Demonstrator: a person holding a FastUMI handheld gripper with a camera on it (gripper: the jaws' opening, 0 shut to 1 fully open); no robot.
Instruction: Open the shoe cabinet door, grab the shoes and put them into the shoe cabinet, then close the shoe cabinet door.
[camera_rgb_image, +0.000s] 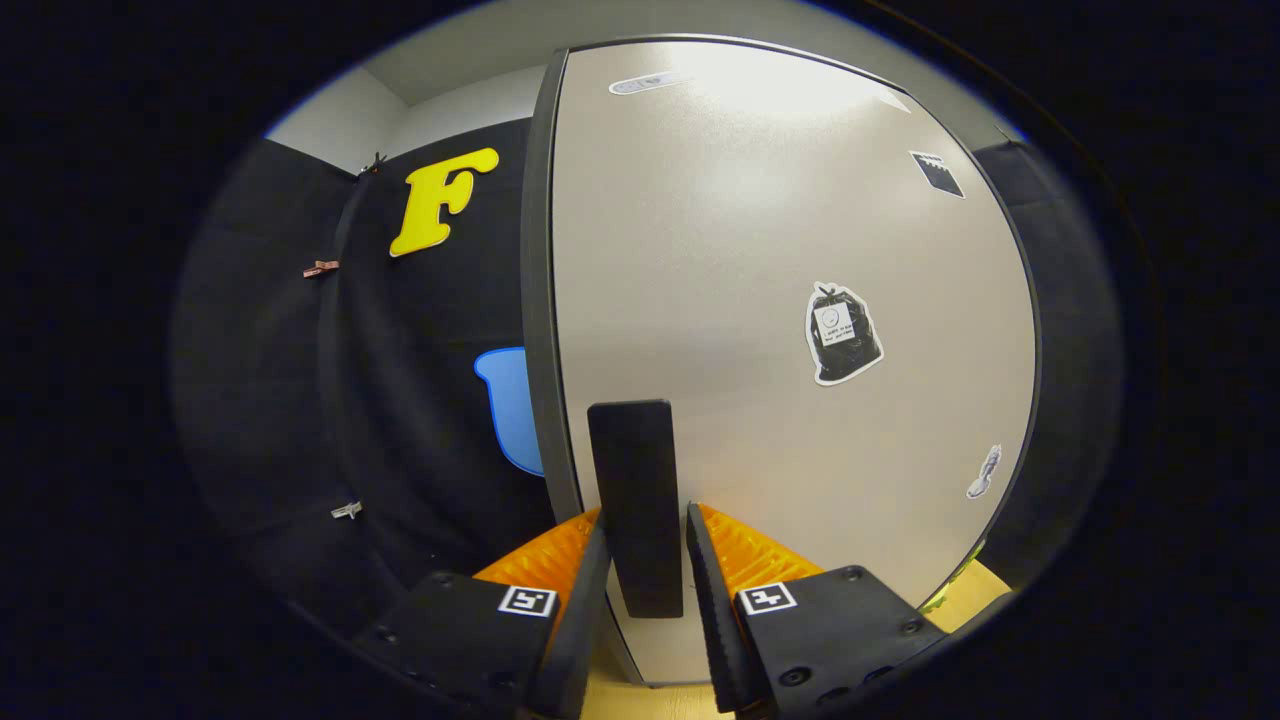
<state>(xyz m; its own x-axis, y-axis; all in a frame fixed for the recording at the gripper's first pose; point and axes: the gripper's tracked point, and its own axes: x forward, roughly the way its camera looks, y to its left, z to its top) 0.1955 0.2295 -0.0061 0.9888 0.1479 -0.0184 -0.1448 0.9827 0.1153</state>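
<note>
The shoe cabinet door (760, 250), a pale matte panel with a dark edge (538, 300) on its left side, stands close in front of me. A black upright handle (632, 480) is mounted near that edge. My gripper (645, 520) is closed around the handle, one finger (585, 590) pressing on its left side and the other on its right. I cannot tell whether the door is ajar. A sliver of yellow-green (958, 580), perhaps a shoe, peeks out past the door's lower right corner.
Several stickers sit on the door, among them a black bag-shaped one (843, 333). The black booth cloth (400, 420) hangs to the left of the door. A strip of light wooden surface (990, 588) lies at the lower right.
</note>
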